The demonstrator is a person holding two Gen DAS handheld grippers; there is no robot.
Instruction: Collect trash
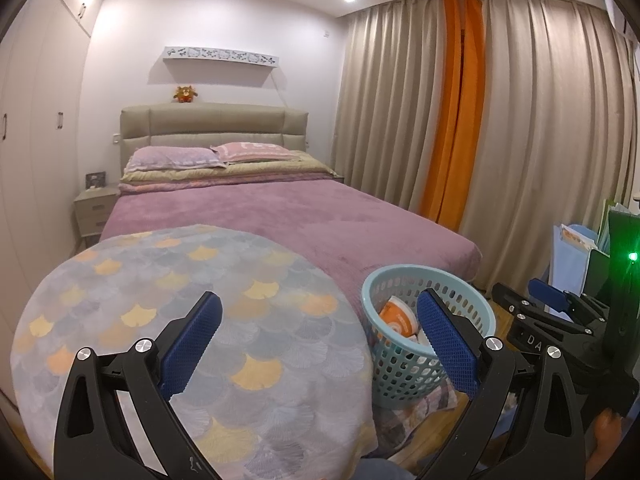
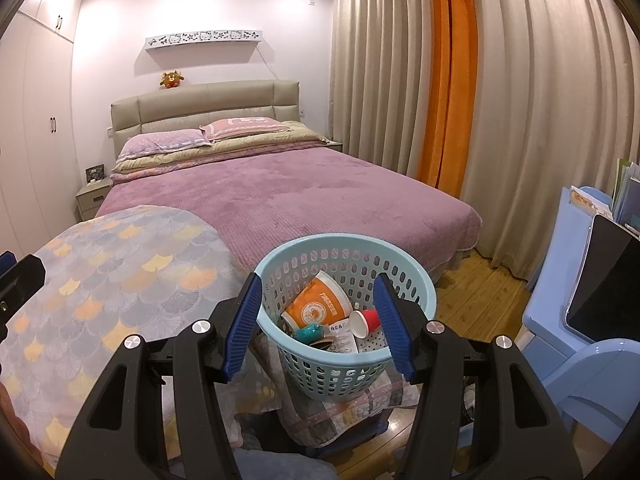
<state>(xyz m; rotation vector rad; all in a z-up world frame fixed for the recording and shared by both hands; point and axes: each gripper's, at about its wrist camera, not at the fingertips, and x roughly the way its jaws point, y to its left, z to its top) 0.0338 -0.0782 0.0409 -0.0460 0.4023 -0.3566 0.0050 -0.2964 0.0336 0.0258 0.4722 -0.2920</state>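
A: Right wrist view is showing the blue basket (image 2: 345,312) standing on a low stool covered with a patchwork cloth, just beside the foot of the bed (image 2: 280,196). Inside it an orange paper bowl (image 2: 318,304), a red paper cup (image 2: 364,320), a small teal thing (image 2: 309,334) and some printed paper (image 2: 343,338) are lying together.

B: So the trash is already sitting in the basket. And the tongs, what are they doing?

A: The right gripper (image 2: 318,326) is hanging over the near rim with its jaws standing apart, and nothing is lying between the pads. The left gripper (image 1: 320,346) is also standing wide apart and empty, over the round table with the scale-pattern cloth (image 1: 192,320).

B: Is anything still waiting to be picked up?

A: On the cloth and on the purple blanket no loose piece is showing. The wooden floor (image 2: 480,296) near the curtain is looking bare too. What is under the table or behind the blue chair (image 2: 576,352), the pictures are not telling.

B: Then the collecting is seeming nearly finished.

A: That is the judgement, yes. Perhaps only a last check of the hidden places is remaining.
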